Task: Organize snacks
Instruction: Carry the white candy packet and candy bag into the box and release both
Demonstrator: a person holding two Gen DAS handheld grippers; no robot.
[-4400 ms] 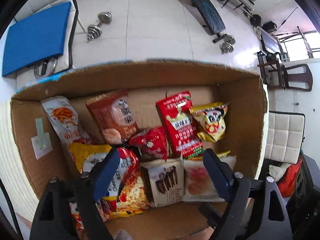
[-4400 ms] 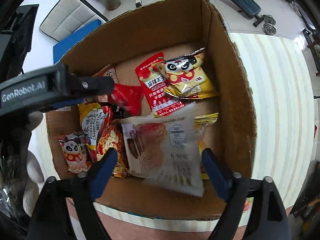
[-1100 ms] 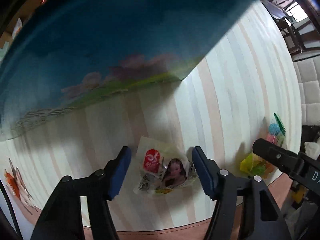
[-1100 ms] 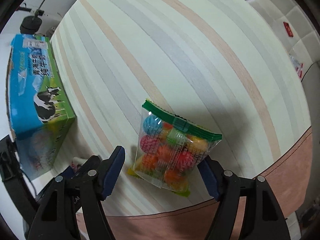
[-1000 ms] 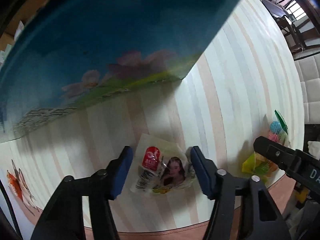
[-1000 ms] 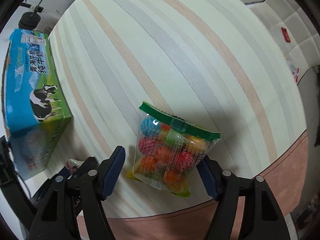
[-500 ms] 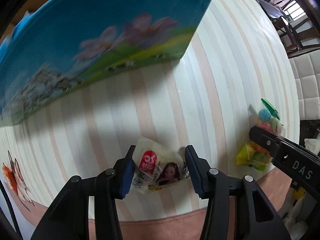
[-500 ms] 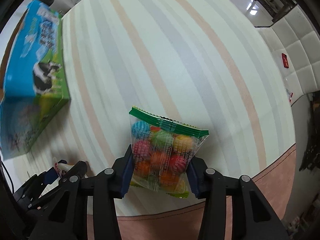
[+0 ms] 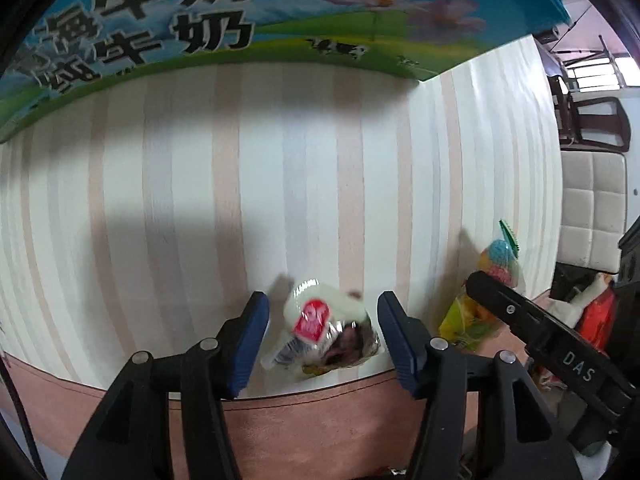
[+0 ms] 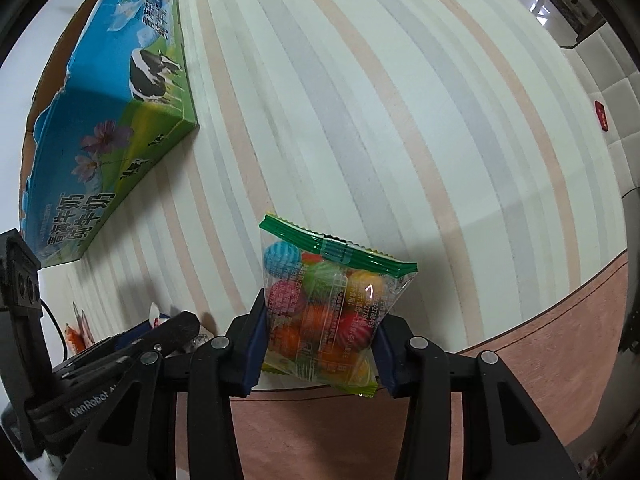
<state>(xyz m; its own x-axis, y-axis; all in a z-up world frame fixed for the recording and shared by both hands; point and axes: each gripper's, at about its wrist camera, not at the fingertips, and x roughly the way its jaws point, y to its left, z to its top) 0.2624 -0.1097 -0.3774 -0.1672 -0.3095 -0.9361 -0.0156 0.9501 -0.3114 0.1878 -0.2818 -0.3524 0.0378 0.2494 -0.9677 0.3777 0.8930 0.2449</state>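
Observation:
My left gripper (image 9: 322, 334) has its blue pads on both sides of a small white snack packet (image 9: 326, 330) with a red label, near the front edge of the striped tablecloth (image 9: 240, 200); small gaps show beside the packet. My right gripper (image 10: 318, 338) is shut on a clear bag of coloured candy balls (image 10: 326, 308) with a green top seal, held just above the cloth. That bag also shows in the left wrist view (image 9: 494, 276). The milk-carton snack box (image 10: 100, 112) stands at the back left.
The box's blue and green side (image 9: 240, 28) fills the top of the left wrist view. The table's front edge has a pink-brown border (image 10: 520, 340). A white padded chair (image 9: 592, 200) stands off to the right. The left gripper's body (image 10: 100, 364) sits close beside the right one.
Both grippers have closed in: the right one now pinches the candy bag and has lifted it. The left gripper has narrowed around the white packet and pulled back from the box.

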